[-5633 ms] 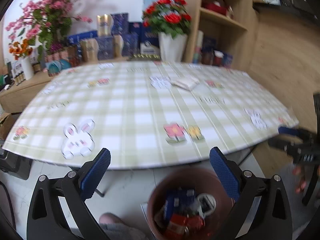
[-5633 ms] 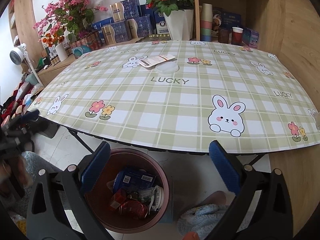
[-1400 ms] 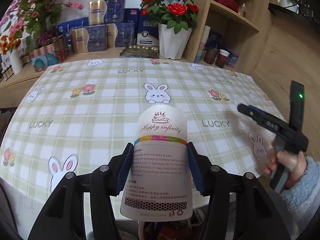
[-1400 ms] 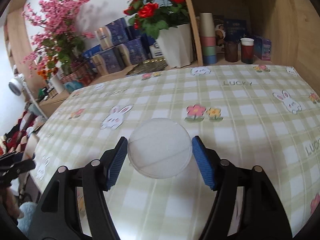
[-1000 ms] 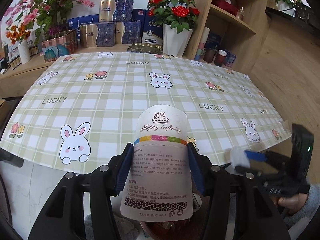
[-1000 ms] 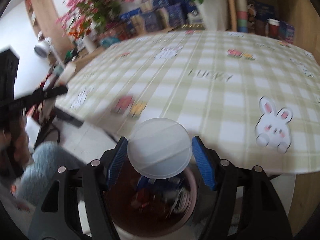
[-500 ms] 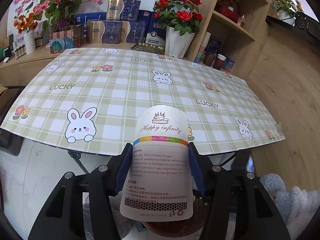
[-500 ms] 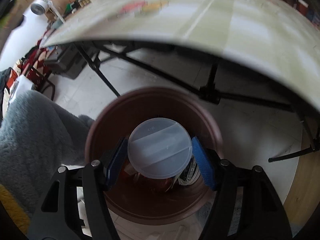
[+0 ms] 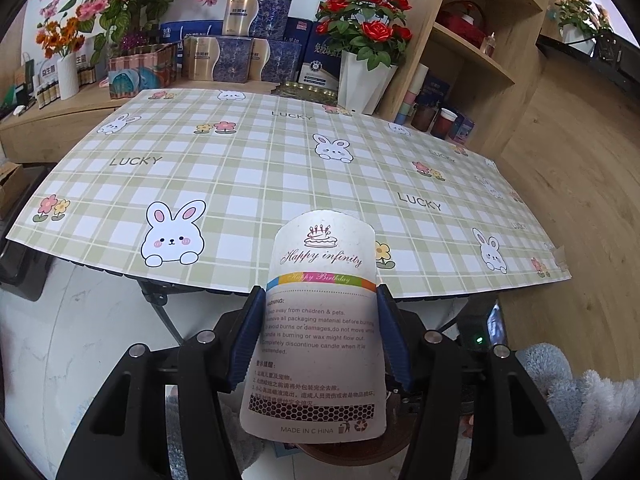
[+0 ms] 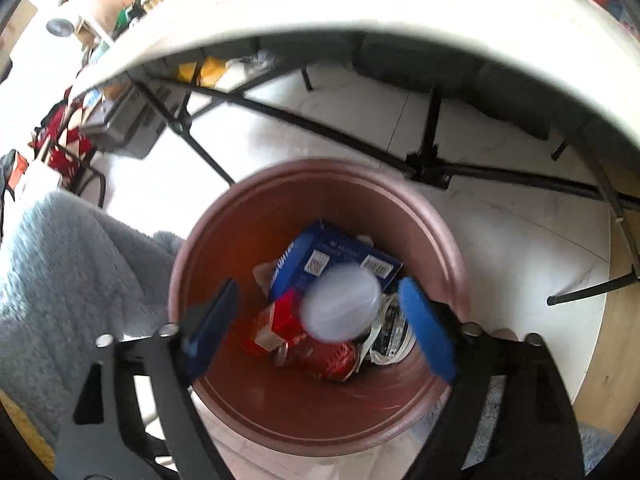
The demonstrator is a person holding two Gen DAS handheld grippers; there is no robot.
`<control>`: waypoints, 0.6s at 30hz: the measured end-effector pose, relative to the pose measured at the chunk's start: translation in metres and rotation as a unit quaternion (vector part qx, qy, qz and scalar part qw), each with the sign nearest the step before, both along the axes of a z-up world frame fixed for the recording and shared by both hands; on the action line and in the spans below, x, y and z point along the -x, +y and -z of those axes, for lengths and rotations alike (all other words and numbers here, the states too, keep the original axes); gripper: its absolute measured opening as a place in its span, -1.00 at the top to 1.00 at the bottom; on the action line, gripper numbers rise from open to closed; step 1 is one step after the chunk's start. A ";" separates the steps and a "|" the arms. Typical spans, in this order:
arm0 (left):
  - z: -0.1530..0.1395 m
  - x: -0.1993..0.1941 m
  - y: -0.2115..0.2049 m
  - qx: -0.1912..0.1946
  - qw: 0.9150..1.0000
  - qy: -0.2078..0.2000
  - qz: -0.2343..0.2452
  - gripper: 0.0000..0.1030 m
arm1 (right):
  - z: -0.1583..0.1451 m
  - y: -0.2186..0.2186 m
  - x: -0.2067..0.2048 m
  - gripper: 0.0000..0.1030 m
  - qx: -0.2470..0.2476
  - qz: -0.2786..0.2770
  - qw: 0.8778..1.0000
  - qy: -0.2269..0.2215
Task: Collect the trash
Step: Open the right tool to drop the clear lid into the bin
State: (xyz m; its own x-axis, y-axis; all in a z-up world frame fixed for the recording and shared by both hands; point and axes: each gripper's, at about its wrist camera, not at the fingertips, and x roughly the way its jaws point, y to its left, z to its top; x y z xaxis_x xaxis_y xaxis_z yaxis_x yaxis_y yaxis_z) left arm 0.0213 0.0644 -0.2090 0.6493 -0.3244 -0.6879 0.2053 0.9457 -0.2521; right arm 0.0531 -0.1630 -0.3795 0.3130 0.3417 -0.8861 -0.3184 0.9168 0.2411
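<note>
My left gripper (image 9: 316, 344) is shut on a white candle package card (image 9: 320, 328) printed "Happy infinity", held upright in front of the table edge. The brown trash bin (image 9: 352, 454) shows just below the card. In the right wrist view my right gripper (image 10: 320, 320) hangs over the brown trash bin (image 10: 248, 412), its jaws opening wide. The clear round plastic lid (image 10: 340, 308), blurred, is free of both pads and dropping into the bin onto a blue box (image 10: 340, 256) and red wrappers (image 10: 316, 352).
A folding table with a green checked rabbit cloth (image 9: 260, 168) stands ahead; its black legs (image 10: 320, 128) cross above the bin. Flowers, boxes and a wooden shelf (image 9: 460, 40) line the back. A person's fluffy blue sleeve (image 10: 68, 272) is left of the bin.
The right gripper's jaws have spread apart and let go of the clear lid, which now falls into the bin. The left gripper still holds the card and has drifted slightly back from the table.
</note>
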 end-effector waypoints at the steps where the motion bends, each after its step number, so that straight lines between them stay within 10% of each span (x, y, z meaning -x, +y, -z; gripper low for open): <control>1: 0.000 0.000 -0.001 0.000 1.000 0.001 0.001 -0.06 | -0.005 0.001 0.002 -0.79 -0.002 0.000 1.000 -0.007; 18: 0.035 -0.003 -0.050 -0.036 0.995 0.054 0.073 -0.12 | -0.160 -0.059 0.018 -0.89 -0.006 0.105 0.975 -0.198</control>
State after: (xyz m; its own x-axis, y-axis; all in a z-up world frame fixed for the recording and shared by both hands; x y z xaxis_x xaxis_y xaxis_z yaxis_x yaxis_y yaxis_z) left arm 0.0248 0.0147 -0.2441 0.5205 -0.3576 -0.7754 0.3169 0.9241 -0.2135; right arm 0.0349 -0.2220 -0.2192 0.6937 0.2439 -0.6777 -0.1950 0.9694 0.1493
